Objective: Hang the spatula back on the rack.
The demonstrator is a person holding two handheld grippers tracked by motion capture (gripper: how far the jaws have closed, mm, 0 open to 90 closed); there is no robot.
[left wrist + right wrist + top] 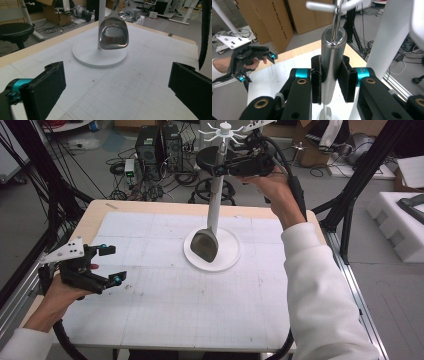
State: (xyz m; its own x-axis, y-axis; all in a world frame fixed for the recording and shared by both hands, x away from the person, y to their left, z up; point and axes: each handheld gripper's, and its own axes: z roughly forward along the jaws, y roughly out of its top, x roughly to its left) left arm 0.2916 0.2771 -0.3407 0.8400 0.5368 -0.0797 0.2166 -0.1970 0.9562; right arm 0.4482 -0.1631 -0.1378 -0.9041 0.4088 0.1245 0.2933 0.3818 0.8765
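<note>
Cluttered floor lay beyond the gridded table [165,310], where from above the right gripper [227,168] clamped the upright ladle [212,215] near the rack [226,131], while its own view showed the handle [331,62] pinched under a hook [336,15], the left gripper [117,87] gaping idle.

Shiny steel ladle [206,245] hangs upright beside the white stand's [227,251] pole.

One metal spatula [206,245], one white hook stand [225,251], one table [165,320], two grippers: left [107,265], right [329,82].
</note>
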